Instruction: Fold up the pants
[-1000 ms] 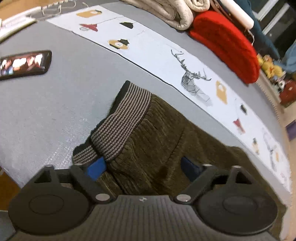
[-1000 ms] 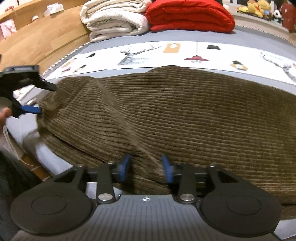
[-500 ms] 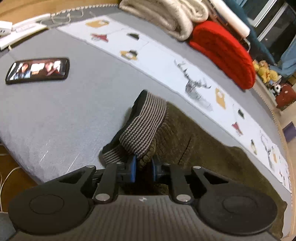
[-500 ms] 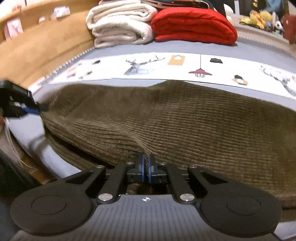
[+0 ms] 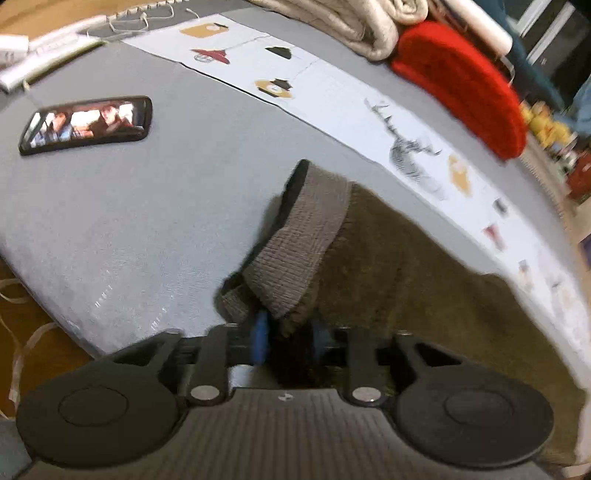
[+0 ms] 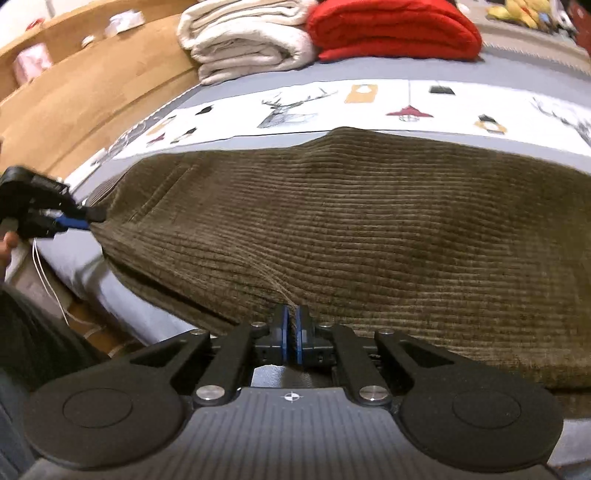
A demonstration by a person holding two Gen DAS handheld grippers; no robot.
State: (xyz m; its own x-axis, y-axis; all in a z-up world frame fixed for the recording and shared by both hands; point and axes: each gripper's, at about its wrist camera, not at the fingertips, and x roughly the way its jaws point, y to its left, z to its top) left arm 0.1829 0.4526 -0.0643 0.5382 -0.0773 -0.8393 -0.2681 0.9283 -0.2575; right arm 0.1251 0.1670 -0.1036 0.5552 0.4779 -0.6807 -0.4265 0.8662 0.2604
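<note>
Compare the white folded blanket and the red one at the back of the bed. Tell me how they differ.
The white blanket is cream and looks like a soft towel; the red blanket is bright red and smoother. The white blanket shows several loose, rounded layers, while the red blanket forms a tidier, flatter bundle. The white blanket sits left, nearer the wooden headboard; the red blanket is to its right. Both are folded, side by side on the grey bedspread.

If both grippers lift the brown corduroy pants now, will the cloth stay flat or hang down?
The corduroy pants will probably sag between the grips: the cloth already puckers at the right gripper and bunches at the left gripper. The thick ribs suggest some weight. The striped waistband looks stretchy, so it may give.
</note>
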